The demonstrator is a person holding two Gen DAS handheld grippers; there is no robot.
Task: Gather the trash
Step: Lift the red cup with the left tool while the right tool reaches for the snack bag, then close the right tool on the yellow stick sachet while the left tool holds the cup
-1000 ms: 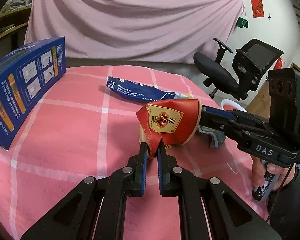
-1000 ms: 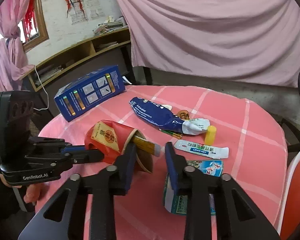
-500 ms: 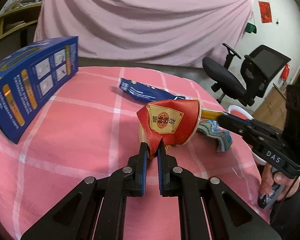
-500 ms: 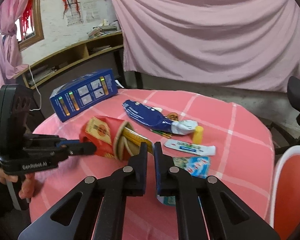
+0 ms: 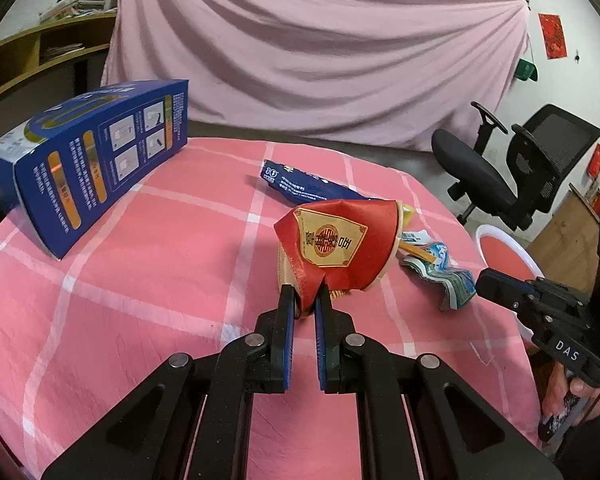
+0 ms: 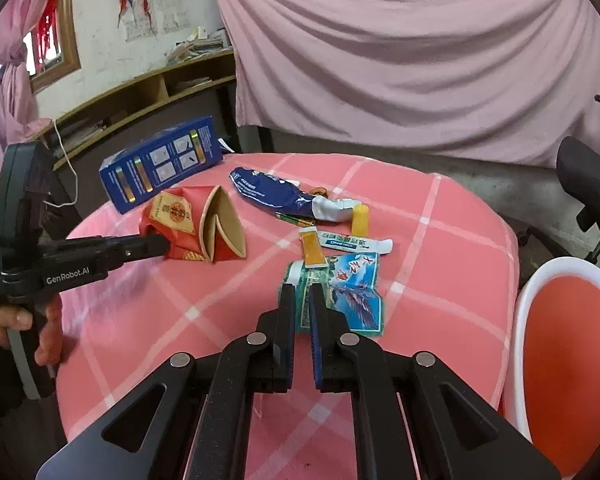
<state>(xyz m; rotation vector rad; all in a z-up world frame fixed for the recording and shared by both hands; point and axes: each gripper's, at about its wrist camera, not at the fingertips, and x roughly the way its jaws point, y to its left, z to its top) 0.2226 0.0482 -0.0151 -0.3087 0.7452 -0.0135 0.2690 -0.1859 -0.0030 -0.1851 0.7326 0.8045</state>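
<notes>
The left gripper point(image 5: 304, 300) is clamped on the lower edge of the crumpled red paper pouch point(image 5: 336, 246), whose tan open mouth faces the right gripper point(image 6: 300, 300). That one is closed with nothing between its pads, hovering just above the flat blue-green bird-print wrapper point(image 6: 348, 292) on the pink checked table point(image 6: 440, 240). Being nearer, it looks best placed to take the wrapper, whose long axis runs away from it.

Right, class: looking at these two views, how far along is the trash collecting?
Nothing looks binned yet. In hand: the left gripper is shut on the red paper packet. The right gripper is shut over the green wrapper; whether it pinches it is unclear. Left on the table: blue pouch, orange sachet, white tube, blue box.
</notes>
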